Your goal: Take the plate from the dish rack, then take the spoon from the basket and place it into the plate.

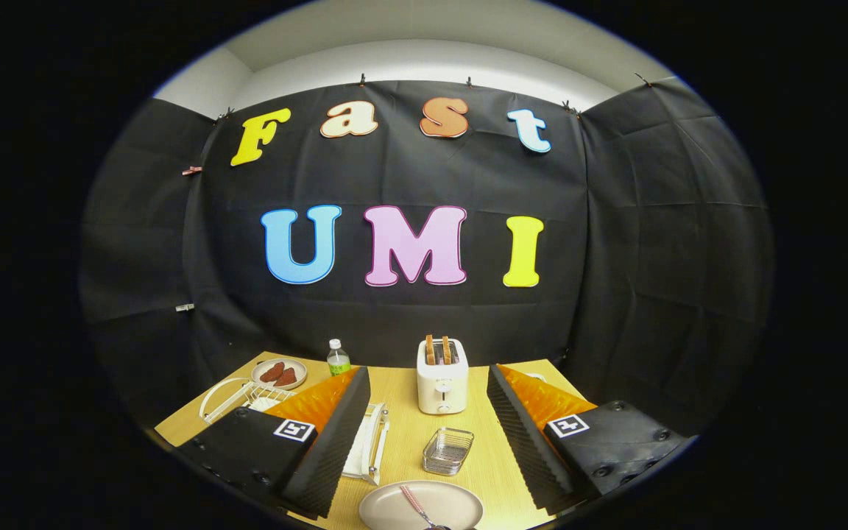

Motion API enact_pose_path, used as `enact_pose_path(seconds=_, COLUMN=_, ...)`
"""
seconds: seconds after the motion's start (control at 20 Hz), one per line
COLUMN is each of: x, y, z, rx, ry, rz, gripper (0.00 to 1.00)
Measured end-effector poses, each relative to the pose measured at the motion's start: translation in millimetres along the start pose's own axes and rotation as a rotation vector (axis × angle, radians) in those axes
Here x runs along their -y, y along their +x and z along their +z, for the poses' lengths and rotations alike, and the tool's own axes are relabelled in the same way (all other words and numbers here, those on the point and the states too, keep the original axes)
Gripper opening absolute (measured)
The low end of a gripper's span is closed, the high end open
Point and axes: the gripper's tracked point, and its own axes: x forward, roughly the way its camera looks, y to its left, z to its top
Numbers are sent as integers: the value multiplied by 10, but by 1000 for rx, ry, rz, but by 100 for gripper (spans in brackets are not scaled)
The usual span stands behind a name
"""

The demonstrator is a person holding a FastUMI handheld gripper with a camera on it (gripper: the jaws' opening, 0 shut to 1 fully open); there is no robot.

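A beige plate (424, 506) lies on the wooden table between my two fingers, close below them. A spoon (415, 504) with a pinkish handle rests in the plate. The small wire basket (447, 450) stands just beyond the plate, with nothing visible inside it. The white dish rack (241, 396) sits left of my left finger, partly hidden behind it. My gripper (424, 442) is open above the table, its black ribbed fingers (336, 434) spread wide with nothing between them.
A white toaster (442, 383) with two slices of toast stands beyond the basket. A small plate with dark food (279, 373) and a bottle (337, 358) are at the far left. A white tray-like object (367, 443) lies by the left finger.
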Motion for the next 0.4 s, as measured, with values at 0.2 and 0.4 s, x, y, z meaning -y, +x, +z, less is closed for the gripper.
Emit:
enact_pose_path(seconds=0.2, x=-29, y=-4, z=2, rx=4, ry=-12, rz=3, gripper=98)
enact_pose_path(seconds=0.4, x=-73, y=-13, z=17, rx=9, ry=-5, rz=8, gripper=98)
